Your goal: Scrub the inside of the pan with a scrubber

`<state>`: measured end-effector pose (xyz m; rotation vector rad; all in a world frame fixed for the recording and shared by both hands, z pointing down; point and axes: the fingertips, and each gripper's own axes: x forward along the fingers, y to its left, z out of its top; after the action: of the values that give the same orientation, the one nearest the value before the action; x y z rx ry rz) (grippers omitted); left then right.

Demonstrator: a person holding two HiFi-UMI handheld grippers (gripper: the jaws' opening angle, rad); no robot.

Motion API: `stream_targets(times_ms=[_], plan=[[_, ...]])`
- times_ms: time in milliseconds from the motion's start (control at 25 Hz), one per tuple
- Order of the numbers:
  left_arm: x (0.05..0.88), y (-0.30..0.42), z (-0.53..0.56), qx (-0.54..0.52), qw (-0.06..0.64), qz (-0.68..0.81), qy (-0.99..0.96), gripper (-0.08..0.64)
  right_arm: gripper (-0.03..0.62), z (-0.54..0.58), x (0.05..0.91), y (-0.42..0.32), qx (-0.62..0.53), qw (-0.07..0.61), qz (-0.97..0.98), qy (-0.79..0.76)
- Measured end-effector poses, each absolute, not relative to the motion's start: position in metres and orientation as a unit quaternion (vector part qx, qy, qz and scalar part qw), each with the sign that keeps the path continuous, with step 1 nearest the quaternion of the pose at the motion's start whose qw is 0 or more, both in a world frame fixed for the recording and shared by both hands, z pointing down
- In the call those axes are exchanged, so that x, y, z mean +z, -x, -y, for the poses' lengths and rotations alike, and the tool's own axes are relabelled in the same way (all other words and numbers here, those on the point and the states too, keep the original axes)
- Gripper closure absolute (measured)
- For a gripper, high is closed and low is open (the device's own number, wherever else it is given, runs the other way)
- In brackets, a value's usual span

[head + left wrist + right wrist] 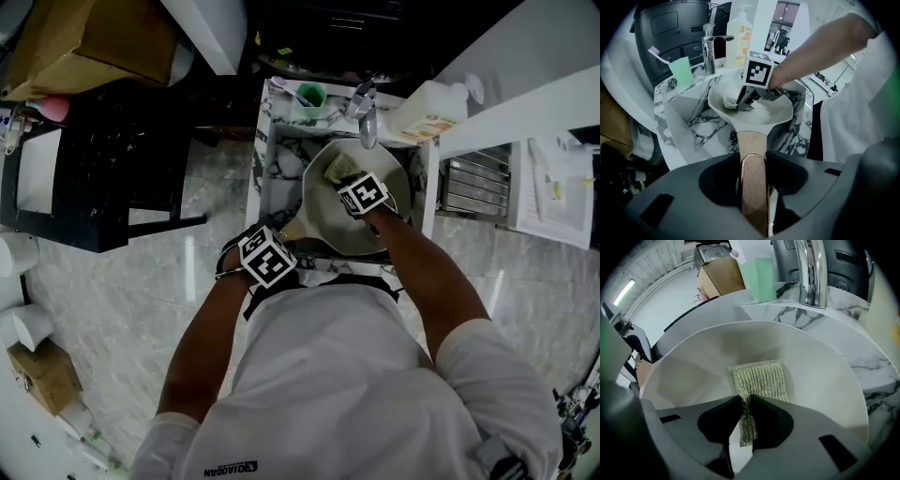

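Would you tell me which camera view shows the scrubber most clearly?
The right gripper view: the scrubber sits centre, mesh weave plain, pinched by the right hand-held gripper inside the pan. The left gripper view shows it small and distant; the head view, only a pale patch.

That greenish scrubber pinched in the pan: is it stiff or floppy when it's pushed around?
Probably floppy: the scrubber crumples to a thin fold where the right gripper pinches it, then fans out wide over the pan. Its open knitted mesh suggests it is light for its size. The rough weave likely grips rather than slips.
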<state>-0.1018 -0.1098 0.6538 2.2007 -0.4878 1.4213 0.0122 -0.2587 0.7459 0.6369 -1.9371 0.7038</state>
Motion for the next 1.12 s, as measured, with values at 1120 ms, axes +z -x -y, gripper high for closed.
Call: stream_targets(times_ms=[1120], plan=[[0.659, 0.103, 0.105, 0.522, 0.24, 0.174, -0.8, 0.383, 0.495, 0.154, 0.733, 0.026, 0.388, 0.478, 0.782, -0.096]])
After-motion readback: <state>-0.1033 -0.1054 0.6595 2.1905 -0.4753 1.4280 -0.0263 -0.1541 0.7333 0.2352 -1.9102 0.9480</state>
